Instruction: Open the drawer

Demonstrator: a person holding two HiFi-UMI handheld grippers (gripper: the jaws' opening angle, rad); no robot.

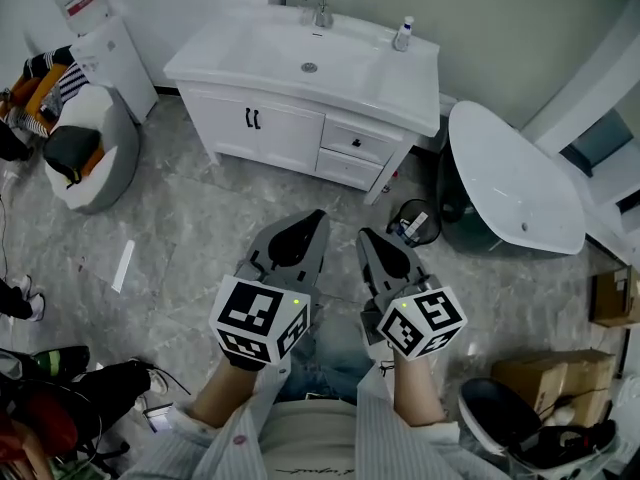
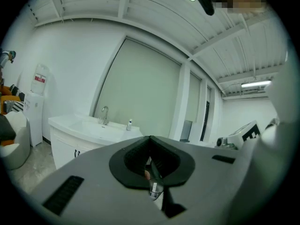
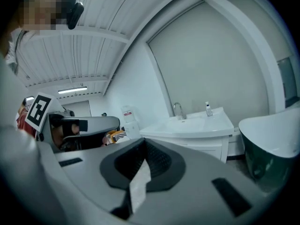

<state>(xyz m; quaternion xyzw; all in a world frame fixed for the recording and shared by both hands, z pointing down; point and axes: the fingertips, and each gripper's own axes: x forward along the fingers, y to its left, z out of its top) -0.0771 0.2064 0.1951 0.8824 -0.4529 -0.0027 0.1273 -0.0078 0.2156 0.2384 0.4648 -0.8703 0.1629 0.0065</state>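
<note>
Grey marble floor (image 1: 200,218) fills mid-frame. At lower centre we hold the left gripper (image 1: 312,220) and right gripper (image 1: 368,238), both clenched and empty. Well above them, at upper centre, the drawer (image 1: 356,143) sits closed in the vanity (image 1: 280,133).

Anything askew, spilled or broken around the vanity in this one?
Nothing stands out. The vanity has both drawers shut, and the small bottle sits upright beside the basin.

White drawer (image 1: 345,139), grey marbled floor (image 1: 200,213)
</note>
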